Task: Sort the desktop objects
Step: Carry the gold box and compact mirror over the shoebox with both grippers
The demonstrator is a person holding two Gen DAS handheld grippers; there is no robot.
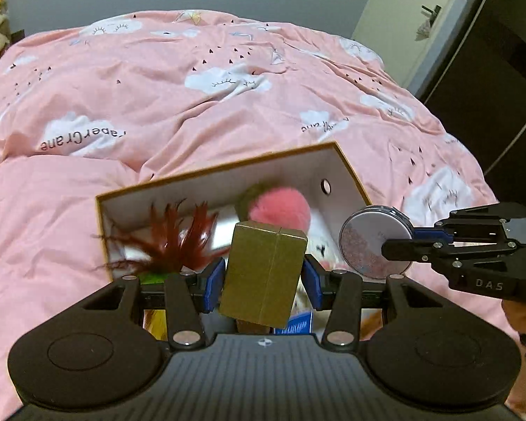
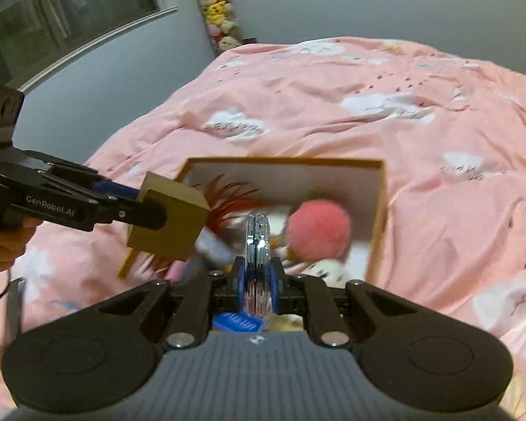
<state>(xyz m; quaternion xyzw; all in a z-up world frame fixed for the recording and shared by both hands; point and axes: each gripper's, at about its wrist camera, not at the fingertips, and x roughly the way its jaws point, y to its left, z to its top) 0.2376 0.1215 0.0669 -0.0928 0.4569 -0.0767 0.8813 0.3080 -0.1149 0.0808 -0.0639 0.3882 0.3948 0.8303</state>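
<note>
My left gripper [image 1: 263, 280] is shut on a gold cardboard box [image 1: 263, 273], held above the near edge of an open storage box [image 1: 347, 172] on the bed. It also shows in the right wrist view [image 2: 172, 221], held by the left gripper [image 2: 147, 212]. My right gripper [image 2: 257, 280] is shut on a round clear compact case [image 2: 257, 256], held edge-on over the storage box [image 2: 378, 210]. In the left wrist view the compact [image 1: 371, 242] hangs at the box's right side in the right gripper [image 1: 399, 244]. Inside lie a pink pompom [image 1: 280, 207], red feathers [image 1: 172, 238] and plush toys.
A pink quilt with cloud prints [image 1: 210, 98] covers the bed around the storage box. Plush toys hang on the far wall [image 2: 217, 10]. A door [image 1: 410, 17] and dark wardrobe [image 1: 491, 70] stand to the right. A blue item [image 2: 236, 322] lies under the right gripper.
</note>
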